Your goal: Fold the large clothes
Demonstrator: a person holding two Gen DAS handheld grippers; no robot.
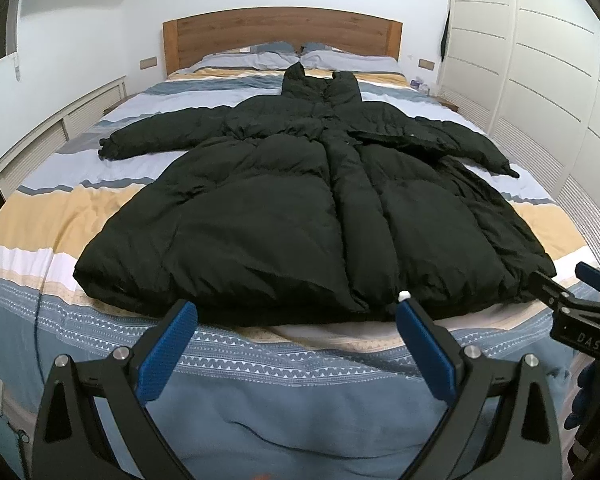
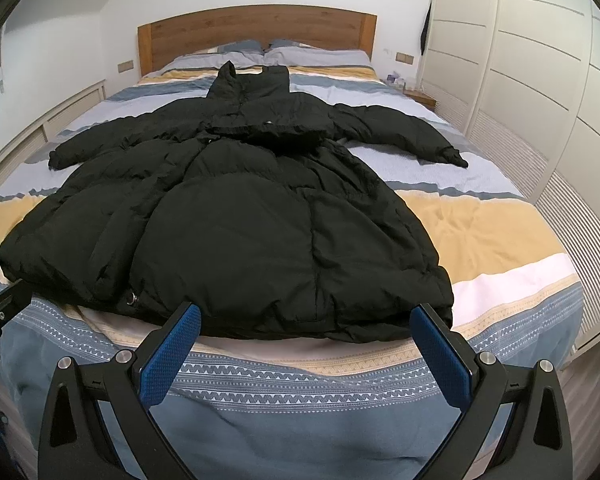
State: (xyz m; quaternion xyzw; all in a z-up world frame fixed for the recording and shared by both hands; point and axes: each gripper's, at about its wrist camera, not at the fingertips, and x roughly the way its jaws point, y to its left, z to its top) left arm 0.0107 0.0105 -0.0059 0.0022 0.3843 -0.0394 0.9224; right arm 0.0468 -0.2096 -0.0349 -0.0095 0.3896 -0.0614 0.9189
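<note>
A big black coat [image 1: 300, 200] lies flat on the striped bed [image 1: 60, 216], arms spread out to both sides and its hood up near the pillows [image 1: 260, 56]. The left tool [image 1: 296, 308] is spread wide and holds nothing, just in front of the coat's bottom edge. The right tool [image 2: 306, 312] is spread wide too, by the same edge.

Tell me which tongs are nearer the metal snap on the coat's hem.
Left, though not by much. The snap sits just beyond the right tongs' left side, toward the left tongs, which hover open at the coat's hem centre.
</note>
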